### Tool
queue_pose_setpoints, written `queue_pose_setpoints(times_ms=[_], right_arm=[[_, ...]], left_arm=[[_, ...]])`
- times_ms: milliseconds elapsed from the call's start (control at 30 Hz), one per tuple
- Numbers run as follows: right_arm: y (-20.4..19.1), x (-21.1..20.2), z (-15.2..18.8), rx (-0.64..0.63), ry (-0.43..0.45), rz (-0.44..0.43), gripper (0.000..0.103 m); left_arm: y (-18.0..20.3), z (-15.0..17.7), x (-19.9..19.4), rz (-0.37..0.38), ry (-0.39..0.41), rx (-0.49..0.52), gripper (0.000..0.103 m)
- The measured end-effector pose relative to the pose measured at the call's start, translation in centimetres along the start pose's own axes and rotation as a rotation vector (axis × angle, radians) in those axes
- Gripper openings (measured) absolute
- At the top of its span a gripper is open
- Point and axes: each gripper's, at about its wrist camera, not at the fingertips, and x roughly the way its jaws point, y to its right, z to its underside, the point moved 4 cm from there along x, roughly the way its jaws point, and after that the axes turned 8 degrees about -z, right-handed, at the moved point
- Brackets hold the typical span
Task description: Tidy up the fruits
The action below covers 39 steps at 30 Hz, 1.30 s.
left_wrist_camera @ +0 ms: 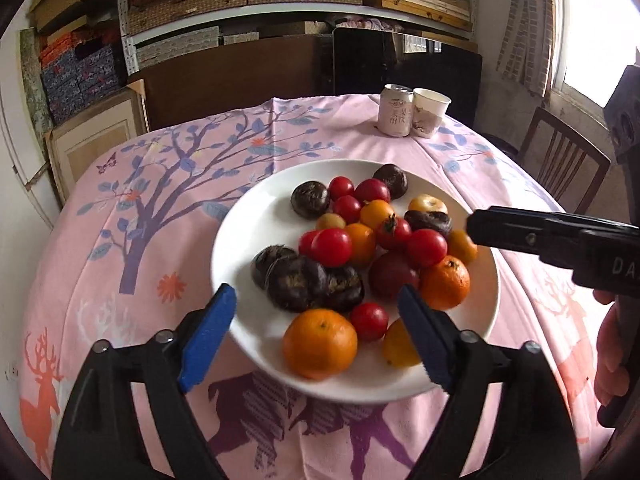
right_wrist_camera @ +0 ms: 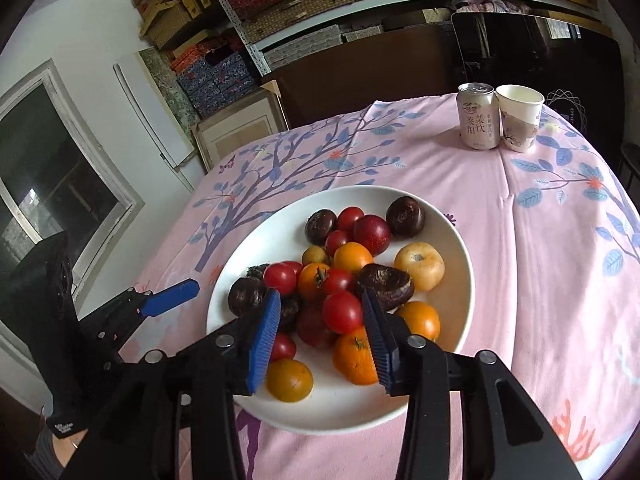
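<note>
A white plate (left_wrist_camera: 256,216) (right_wrist_camera: 448,312) on the pink tablecloth holds several mixed fruits: red cherry tomatoes (left_wrist_camera: 331,246) (right_wrist_camera: 342,312), orange tangerines (left_wrist_camera: 320,343) (right_wrist_camera: 356,356), dark brown water chestnuts (left_wrist_camera: 296,288) (right_wrist_camera: 386,281) and a pale yellow fruit (right_wrist_camera: 419,265). My left gripper (left_wrist_camera: 316,336) is open and empty, its blue fingers spread over the plate's near edge either side of a tangerine. My right gripper (right_wrist_camera: 320,340) is open and empty above the plate's near side; its black body shows in the left wrist view (left_wrist_camera: 532,236).
A drink can (left_wrist_camera: 395,110) (right_wrist_camera: 478,121) and a paper cup (left_wrist_camera: 429,112) (right_wrist_camera: 520,118) stand together at the table's far right. A wooden chair (left_wrist_camera: 568,160) stands right of the table. Shelves of boxes line the back wall.
</note>
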Motion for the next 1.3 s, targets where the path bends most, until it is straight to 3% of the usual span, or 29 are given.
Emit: queue_pose_setpoints(times_ms=[33, 67, 100, 167, 367, 533, 767, 1100, 1300], right_arm=[[-0.2, -0.9, 1.0, -0.005, 0.010, 0.015, 0.056], [-0.3, -1.9, 2.1, -0.006, 0.026, 0.034, 0.077], [-0.4, -3.1, 3.4, -0.008, 0.053, 0.054, 0.090], [-0.9, -5.1, 6.0, -0.025, 0.096, 0.084, 0.100], [-3.0, -8.5, 12.0, -0.037, 0.059, 0.102, 0.100], [-5.6, -13.1, 13.6, -0.080, 0.111, 0.126, 0.099], [-8.1, -18.4, 14.9, -0.120, 0.176, 0.140, 0.099], [-9.7, -21.5, 17.2, -0.152, 0.207, 0.137, 0.099], [-10.4, -22.4, 17.7, -0.164, 0.220, 0.133, 0.099]], left_arm=[[-0.3, 0.8, -0.8, -0.013, 0.008, -0.004, 0.094], [-0.5, 1.8, -1.8, -0.020, 0.019, -0.005, 0.094], [-0.5, 2.9, -2.9, -0.030, 0.029, 0.002, 0.097], [-0.7, 4.9, -5.1, -0.060, 0.042, -0.003, 0.098], [-0.8, 9.9, -11.0, -0.033, 0.031, -0.106, 0.098], [-0.2, 12.1, -17.0, -0.097, 0.105, -0.119, 0.098], [-0.3, 14.1, -23.8, -0.126, 0.179, -0.163, 0.098], [0.5, 15.2, -28.5, -0.193, 0.233, -0.146, 0.098], [1.0, 15.3, -29.3, -0.187, 0.241, -0.145, 0.098]])
